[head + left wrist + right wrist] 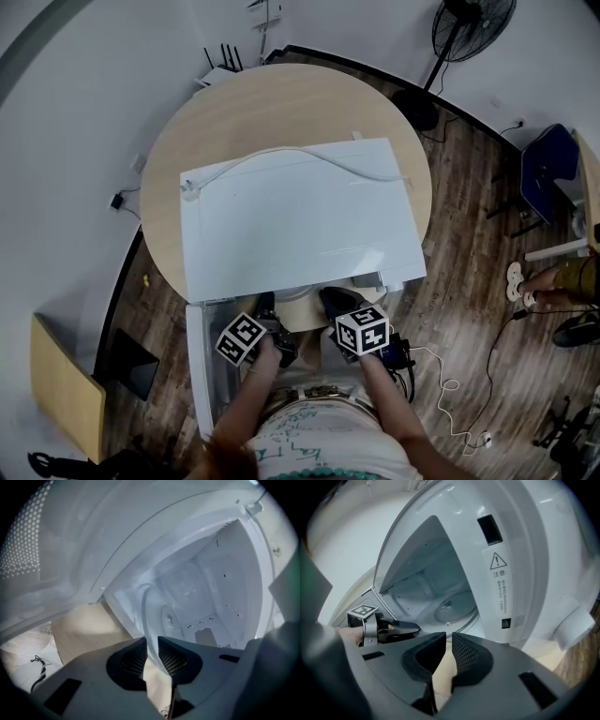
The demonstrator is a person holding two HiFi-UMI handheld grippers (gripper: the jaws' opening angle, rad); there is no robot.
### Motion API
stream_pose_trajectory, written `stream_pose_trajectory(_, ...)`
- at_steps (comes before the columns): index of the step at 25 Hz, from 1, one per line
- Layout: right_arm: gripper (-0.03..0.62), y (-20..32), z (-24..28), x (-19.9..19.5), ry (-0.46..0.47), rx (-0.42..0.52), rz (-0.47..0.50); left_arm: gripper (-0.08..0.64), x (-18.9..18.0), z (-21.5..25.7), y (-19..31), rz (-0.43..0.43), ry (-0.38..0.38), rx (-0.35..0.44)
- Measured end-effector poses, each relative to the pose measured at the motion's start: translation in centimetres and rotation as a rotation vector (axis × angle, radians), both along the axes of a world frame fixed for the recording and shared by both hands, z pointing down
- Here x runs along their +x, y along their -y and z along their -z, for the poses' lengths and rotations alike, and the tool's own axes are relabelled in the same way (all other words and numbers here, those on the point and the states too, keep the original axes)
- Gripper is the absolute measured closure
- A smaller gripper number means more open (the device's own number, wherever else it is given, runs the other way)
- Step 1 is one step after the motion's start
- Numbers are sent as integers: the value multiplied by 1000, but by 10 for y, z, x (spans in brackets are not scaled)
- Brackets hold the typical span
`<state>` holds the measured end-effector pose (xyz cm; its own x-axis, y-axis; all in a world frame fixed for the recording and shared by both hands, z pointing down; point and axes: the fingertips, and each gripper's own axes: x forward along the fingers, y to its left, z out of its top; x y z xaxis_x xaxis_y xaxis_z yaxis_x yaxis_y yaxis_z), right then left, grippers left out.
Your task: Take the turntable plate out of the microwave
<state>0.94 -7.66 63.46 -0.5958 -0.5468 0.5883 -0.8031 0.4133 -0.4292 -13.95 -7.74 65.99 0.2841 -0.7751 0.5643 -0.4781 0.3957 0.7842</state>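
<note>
One round beige wooden table [234,122] carries one white microwave oven [300,216], whose front sits at the table's near edge. At the left, its one white door [199,366] stands swung wide, out past the table's rim, so the mouth is open. The left tool [151,651], one of two, is pinching the near rim of the single clear glass turntable plate [150,616]. The plate lies low inside the cavity, with bare wall on either side and above. Further right, the right tool [448,644] hovers at the mouth just before the plate, its jaws a thin slit apart with nothing in it. The oven's front panel with one warning label [499,581] stands close on its right.
</note>
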Motion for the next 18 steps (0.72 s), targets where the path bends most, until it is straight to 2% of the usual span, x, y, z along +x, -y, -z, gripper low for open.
stream_pose_trajectory(8,520,-10,-8,-3,102,-92,-22,493,6,2,-16,-25,-16,25)
stream_pose_trajectory(14,444,-12,-13,-5,297,-219,-95,496,6,4,-27,-27,-19,30)
stream_pose_trajectory(18,439,-11,-17,-6,319,-242,-104,497,6,5,-34,-38,-21,29)
